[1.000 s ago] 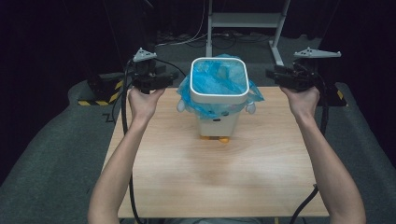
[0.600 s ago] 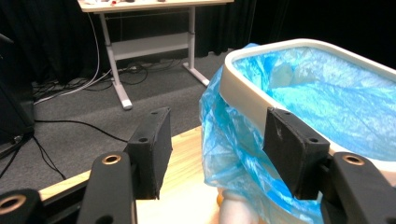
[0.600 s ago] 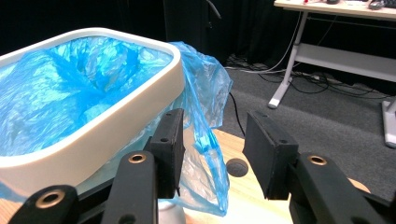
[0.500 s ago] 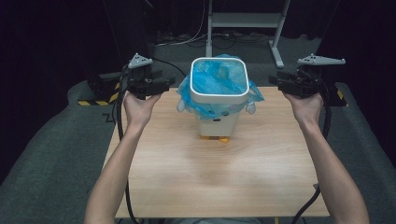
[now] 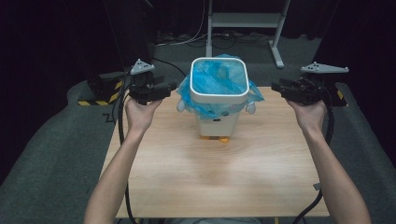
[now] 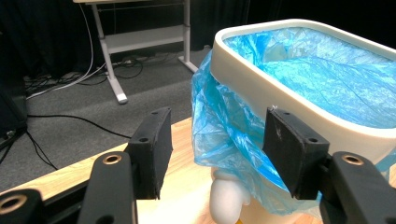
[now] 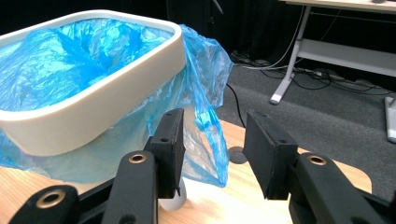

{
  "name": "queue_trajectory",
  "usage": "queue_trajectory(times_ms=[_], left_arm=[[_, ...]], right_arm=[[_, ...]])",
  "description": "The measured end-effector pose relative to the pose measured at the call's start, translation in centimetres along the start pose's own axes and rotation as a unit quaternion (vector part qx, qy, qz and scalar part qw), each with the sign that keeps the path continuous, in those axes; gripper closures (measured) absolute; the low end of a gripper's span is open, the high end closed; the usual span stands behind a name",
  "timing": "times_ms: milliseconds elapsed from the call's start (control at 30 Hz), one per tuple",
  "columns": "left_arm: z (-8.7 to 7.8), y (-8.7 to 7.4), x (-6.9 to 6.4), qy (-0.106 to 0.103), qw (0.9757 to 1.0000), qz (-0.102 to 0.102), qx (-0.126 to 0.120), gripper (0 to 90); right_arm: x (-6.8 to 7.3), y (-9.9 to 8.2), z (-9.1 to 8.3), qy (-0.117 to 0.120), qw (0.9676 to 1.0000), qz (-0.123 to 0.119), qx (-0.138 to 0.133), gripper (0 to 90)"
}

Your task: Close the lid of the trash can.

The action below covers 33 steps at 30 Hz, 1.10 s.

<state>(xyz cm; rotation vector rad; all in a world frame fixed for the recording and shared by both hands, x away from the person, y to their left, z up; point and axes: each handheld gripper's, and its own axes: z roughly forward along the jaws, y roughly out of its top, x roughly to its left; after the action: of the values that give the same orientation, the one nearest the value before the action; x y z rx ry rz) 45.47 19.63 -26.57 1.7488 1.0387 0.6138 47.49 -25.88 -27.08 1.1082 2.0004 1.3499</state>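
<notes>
though neither tool has touched anything yet, both stand ready beside the bin. left gripper (image 5: 172, 87): jaws apart, nothing between the pads, and just ahead of it hangs the blue bag liner (image 6: 224, 135) where it spills over the rim. right gripper (image 5: 276, 87): jaws also apart and empty, a looser fold of the same liner just off its left pad in the right gripper view, not between the jaws.

the liner looks thin, soft and slippery; likely weightless, crinkles easily, could tear if tugged hard or snagged on a pad corner. best hold is probably the overhanging skirt below the rim, pinched flat, one side per gripper.

a little farther in, the white bin (image 5: 218, 95) sits between the two grippers on the wooden table (image 5: 210, 177), toward its far edge. stiff plastic, rounded rim, seemingly light and empty, so it may slide or tip if the liner is pulled sideways. small white knobs and orange feet show low on it.

beyond, dark floor, cables and a grey desk frame (image 5: 243, 21).
</notes>
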Motion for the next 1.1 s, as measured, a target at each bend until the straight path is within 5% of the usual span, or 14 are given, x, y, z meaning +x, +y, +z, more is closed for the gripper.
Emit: queue_trajectory(times_ms=[267,400,1100], left_arm=[[-0.2,-0.8,0.1,-0.002,1.0000,-0.005,-0.002,41.4],[-0.5,-1.3,0.1,0.014,0.9998,-0.002,-0.014,42.0],[-0.8,-3.1,0.1,-0.001,0.9996,-0.019,-0.022,42.1]], right_arm=[[0.2,-0.8,-0.5,-0.003,1.0000,-0.006,-0.002,57.4],[0.4,-1.4,-0.3,-0.004,0.9999,-0.010,0.003,57.1],[0.6,-4.1,-1.0,0.005,1.0000,0.002,-0.004,57.1]])
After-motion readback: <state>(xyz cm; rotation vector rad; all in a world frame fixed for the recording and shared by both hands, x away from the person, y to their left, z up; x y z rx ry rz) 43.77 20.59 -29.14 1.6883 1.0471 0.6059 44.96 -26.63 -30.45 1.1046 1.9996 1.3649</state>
